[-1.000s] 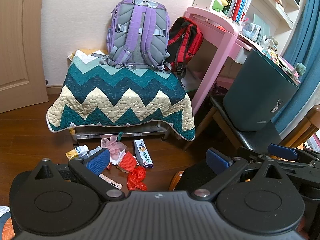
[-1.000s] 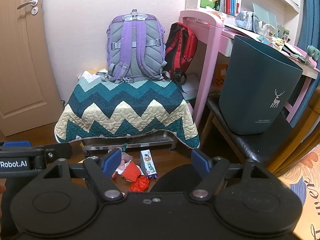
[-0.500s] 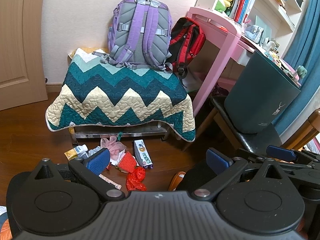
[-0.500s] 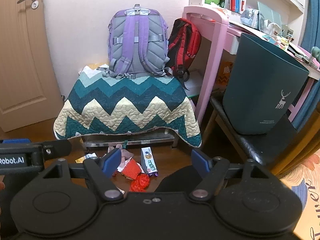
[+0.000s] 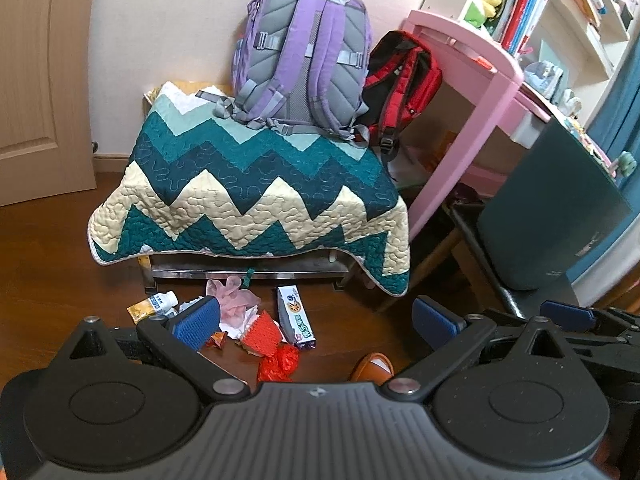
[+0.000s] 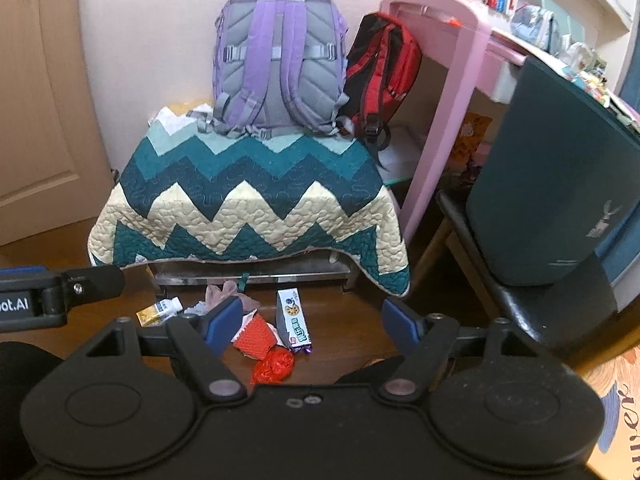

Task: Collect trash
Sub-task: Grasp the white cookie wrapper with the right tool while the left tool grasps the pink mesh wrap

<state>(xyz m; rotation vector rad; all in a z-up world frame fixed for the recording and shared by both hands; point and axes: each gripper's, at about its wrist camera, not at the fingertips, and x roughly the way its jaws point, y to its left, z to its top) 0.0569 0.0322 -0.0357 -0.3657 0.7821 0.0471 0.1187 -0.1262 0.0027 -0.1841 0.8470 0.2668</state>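
Left gripper (image 5: 318, 318): jaws spread wide, nothing between the blue pads (image 5: 197, 322), held above the floor.
Right gripper (image 6: 312, 322): jaws likewise wide apart and empty, just to the right of the left one.

Trash pile (image 5: 256, 320): on the wooden floor (image 5: 48, 300), directly ahead of and below both grippers, nearer each one's left finger, untouched. Contents:
- red crumpled wrapper (image 5: 280, 364), nearest the left gripper's body.
- red mesh piece (image 5: 260, 330), just beyond it, touching white paper.
- long white snack box (image 5: 295, 316), right edge of the pile, lying flat, roughly midway between the fingers.
- pink crumpled plastic (image 5: 232, 298), farther out, by the bench foot.
- small white bottle (image 5: 162, 300) and yellow packet (image 5: 140, 310), left of the pile, beyond the left finger.

Farther ahead: low bench draped in a teal and cream zigzag quilt (image 5: 248, 200); purple backpack (image 5: 304, 52) upright on it against the wall; red backpack (image 5: 404, 76) just to its right.

Ahead to the right: pink desk (image 5: 472, 92); dark teal bin (image 6: 560, 184) standing on a black chair seat (image 6: 560, 312), well apart from the pile.

Ahead to the left: wooden door (image 6: 36, 100).
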